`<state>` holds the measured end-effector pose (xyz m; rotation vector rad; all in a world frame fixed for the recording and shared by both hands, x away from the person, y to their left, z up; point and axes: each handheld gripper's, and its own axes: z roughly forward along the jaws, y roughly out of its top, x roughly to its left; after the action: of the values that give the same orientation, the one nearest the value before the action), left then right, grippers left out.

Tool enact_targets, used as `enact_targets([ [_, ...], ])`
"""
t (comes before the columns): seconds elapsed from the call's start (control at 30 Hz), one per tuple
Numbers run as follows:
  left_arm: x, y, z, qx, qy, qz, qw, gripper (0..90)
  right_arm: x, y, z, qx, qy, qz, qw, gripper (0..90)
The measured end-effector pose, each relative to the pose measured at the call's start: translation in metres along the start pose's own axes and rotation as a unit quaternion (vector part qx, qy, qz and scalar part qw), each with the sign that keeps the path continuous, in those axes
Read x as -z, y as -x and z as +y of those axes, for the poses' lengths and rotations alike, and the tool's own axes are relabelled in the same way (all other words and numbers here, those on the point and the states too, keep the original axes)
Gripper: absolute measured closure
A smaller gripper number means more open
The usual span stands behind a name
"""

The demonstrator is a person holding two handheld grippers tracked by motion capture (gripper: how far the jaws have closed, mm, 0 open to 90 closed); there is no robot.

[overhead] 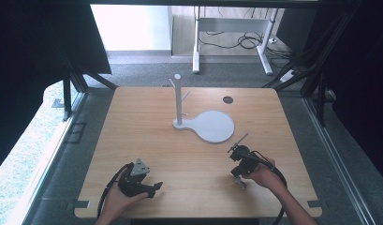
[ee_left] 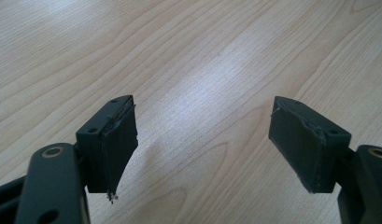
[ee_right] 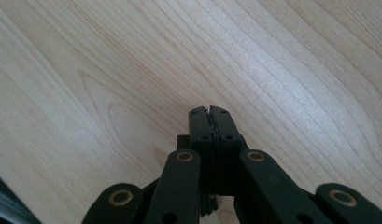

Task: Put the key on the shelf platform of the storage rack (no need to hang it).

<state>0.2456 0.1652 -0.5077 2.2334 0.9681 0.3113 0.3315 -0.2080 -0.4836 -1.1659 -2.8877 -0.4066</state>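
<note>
- Your left gripper (overhead: 151,187) sits at the near left of the counter (overhead: 147,136), jaws wide, nothing between them.
- Your right gripper (overhead: 239,182) is at the near right, jaws pressed together on nothing, just bare wood under it.
- The stand (overhead: 179,101) waits mid-counter, well apart from both, nothing on its pegs.
- So looks like you've barely started, everything's left.

High view looks forward and down over the whole table (overhead: 133,122) — both gripper views sit close above that same wood.
</note>
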Motion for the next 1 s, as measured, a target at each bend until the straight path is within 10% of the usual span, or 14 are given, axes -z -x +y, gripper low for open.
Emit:
enact_targets([
  [1.0, 0.004, 0.000, 0.001, 0.001, 0.020, 0.007, 0.9998, 24.7, 0.064, 0.005, 0.010, 0.032, 0.026, -0.030, 0.9987, 89.6],
])
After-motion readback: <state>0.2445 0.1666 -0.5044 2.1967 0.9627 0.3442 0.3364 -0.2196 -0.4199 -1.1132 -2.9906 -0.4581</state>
